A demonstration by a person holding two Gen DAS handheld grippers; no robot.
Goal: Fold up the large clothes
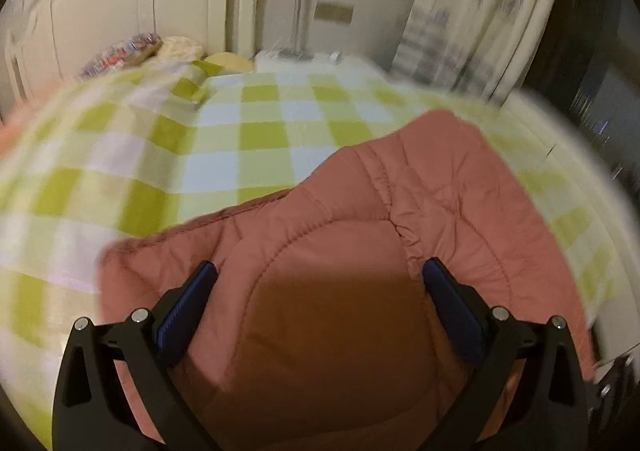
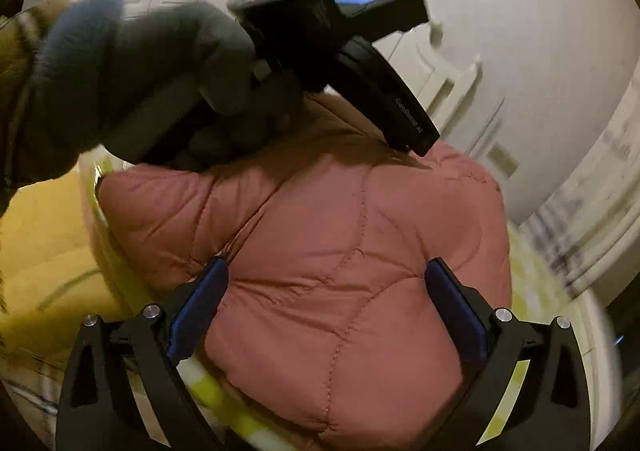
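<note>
— On the bed, spread over the green-and-white checked cover, lies the pink quilted jacket. Where does it sit against the left gripper?

— Straight ahead of it and below. In the left wrist view both blue-padded fingers stand wide apart, and the jacket's puffy panel fills the whole gap between them. No fabric is pinched; the pads look clear of the cloth on both sides, though the gripper's shadow falls dark on the jacket just under it.

— And the right gripper?

— Much the same picture. Its jaws are spread as wide as they go, with nothing clamped. The jacket bulges up between the fingers, stitched seams crossing the panel. Whether the pads brush the cloth I cannot tell.

— What else shows from the right wrist?

— A gloved hand in dark grey, gripping the handle of the other gripper, whose black body points down at the far edge of the jacket. A mustard-yellow garment lies to the left of the jacket, just beside it.

— Anything behind?

— From the left wrist, a cream headboard at the far end of the bed, pillows against it, and a pale curtain on the right. The edges of that view are blurred.
</note>
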